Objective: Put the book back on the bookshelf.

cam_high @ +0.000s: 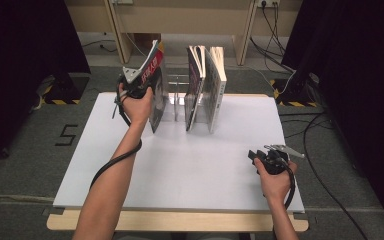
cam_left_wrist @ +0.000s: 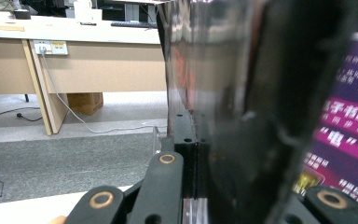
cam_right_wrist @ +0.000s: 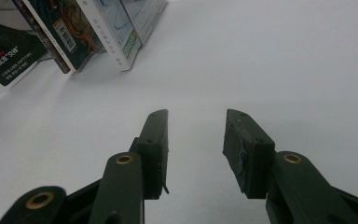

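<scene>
A glossy dark magazine (cam_high: pixel 156 92) with a red and purple cover stands tilted at the left end of a clear rack (cam_high: pixel 176 102) at the back of the white table (cam_high: pixel 180 165). My left gripper (cam_high: pixel 139 82) is shut on its upper edge; in the left gripper view the jaws (cam_left_wrist: pixel 193 140) clamp the dark magazine (cam_left_wrist: pixel 242 93). To the right in the rack lean several more books (cam_high: pixel 206 87), also seen as books (cam_right_wrist: pixel 79 32) at top left in the right gripper view. My right gripper (cam_high: pixel 254 155) rests near the table's right edge, open (cam_right_wrist: pixel 196 140), nothing between its fingers.
A wooden desk (cam_high: pixel 180 20) stands behind the table, with cables on the floor at the right (cam_high: pixel 310 125). Black curtains flank both sides. White tabletop lies bare between the rack and the front edge.
</scene>
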The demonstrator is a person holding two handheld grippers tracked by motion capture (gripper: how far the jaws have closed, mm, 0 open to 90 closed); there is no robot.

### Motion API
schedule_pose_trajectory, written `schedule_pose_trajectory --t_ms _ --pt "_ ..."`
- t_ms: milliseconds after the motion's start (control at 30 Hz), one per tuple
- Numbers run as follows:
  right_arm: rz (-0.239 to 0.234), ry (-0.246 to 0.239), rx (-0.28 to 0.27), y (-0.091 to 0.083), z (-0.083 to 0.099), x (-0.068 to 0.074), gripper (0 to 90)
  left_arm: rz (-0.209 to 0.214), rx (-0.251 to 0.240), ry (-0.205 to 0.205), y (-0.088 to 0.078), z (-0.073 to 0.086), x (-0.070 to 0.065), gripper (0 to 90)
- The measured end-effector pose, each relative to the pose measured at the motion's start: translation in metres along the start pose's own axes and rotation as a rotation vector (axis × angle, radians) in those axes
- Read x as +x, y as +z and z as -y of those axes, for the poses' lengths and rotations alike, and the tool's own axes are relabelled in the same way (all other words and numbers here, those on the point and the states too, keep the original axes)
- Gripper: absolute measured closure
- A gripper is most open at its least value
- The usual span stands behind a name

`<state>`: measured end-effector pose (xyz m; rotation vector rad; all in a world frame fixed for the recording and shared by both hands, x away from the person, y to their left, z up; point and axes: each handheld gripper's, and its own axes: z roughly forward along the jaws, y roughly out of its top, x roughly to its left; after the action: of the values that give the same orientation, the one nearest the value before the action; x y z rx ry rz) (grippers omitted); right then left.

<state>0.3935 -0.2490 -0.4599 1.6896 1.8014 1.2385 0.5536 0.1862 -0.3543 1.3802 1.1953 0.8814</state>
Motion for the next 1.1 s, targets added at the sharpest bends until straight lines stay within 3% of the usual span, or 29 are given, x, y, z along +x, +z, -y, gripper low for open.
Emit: schedule_pose_trajectory --t_ms 233,667,1100 --pt "-0.002 0.001 0.000 0.0002 0.0005 0.0015 60.5 -0.003 -0.007 0.013 -0.0028 0.0016 0.0032 84.5" --pt "-0.002 -0.003 0.003 0.0006 0.0008 0.0012 60.5 0.033 0.004 -0.036 -0.0027 0.0029 0.0053 77.5" --pt "0.001 -0.009 0.002 0.0005 0.0006 0.0016 60.5 0.045 0.032 -0.098 -0.0090 0.0041 0.0068 55.6"
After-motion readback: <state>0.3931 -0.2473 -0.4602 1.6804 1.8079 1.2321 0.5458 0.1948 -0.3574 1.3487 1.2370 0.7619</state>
